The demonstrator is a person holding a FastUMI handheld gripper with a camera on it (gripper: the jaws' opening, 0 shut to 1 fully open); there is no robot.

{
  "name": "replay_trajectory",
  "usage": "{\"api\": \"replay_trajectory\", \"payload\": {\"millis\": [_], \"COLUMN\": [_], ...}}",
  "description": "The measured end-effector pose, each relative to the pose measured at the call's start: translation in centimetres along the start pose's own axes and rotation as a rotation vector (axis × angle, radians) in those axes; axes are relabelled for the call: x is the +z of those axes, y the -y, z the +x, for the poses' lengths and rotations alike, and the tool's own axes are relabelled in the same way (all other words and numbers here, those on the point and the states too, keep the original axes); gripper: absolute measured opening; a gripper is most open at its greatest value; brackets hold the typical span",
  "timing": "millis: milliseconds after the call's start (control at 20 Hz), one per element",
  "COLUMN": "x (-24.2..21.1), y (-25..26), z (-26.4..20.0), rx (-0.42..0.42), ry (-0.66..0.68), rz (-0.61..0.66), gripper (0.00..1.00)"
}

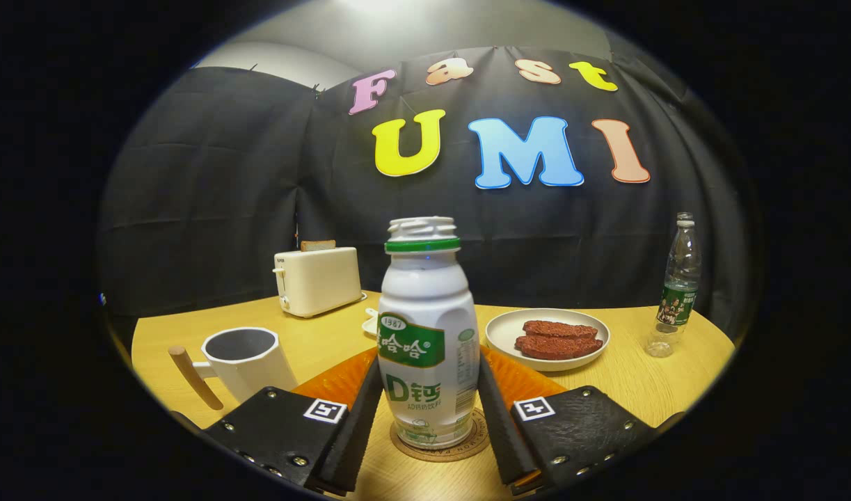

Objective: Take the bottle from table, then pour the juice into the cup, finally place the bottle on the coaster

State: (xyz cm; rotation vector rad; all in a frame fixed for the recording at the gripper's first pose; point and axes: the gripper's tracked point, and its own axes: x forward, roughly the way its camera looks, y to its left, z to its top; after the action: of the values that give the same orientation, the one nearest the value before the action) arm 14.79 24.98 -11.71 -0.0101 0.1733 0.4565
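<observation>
We have the bottle (428,334) standing upright between the two fingers (361,410), its base on the round coaster (440,445), white body with a green label and a green ring under the open neck. The gripper (428,417) sits close around it: both black pads run along the bottle's lower sides, and we cannot quite tell whether they press or only touch (the gap, if any, is too thin to see). Just behind the bottle and the fingers we spot an orange mat (522,379) on the wooden table (627,383). Off to the left of the left finger stands the white cup (248,358) with its wooden handle sticking out. Beyond the right finger we see a plate (547,332) carrying two brown slabs of food (557,339). Further back on the left, a cream toaster (318,280) with a slice poking up; far right, a clear water bottle (678,285).
</observation>
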Motion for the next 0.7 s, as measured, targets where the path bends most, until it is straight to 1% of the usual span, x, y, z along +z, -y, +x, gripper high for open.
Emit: {"api": "replay_trajectory", "payload": {"millis": [100, 150, 200, 300, 350, 700], "x": [0.2, 0.5, 0.8, 1.7, 2.2, 7.5], "y": [-0.2, -0.4, -0.6, -0.6, -0.4, 0.2], "z": [-0.1, -0.1, -0.2, -0.4, -0.6, -2.6], "rx": [0.003, 0.008, 0.011, 0.01, 0.001, -0.042], "ry": [0.011, 0.022, 0.034, 0.066, 0.081, 0.254], "rz": [-0.001, 0.002, 0.001, -0.008, -0.012, -0.032], "gripper": [0.75, 0.79, 0.8, 0.95, 0.98, 0.98]}}
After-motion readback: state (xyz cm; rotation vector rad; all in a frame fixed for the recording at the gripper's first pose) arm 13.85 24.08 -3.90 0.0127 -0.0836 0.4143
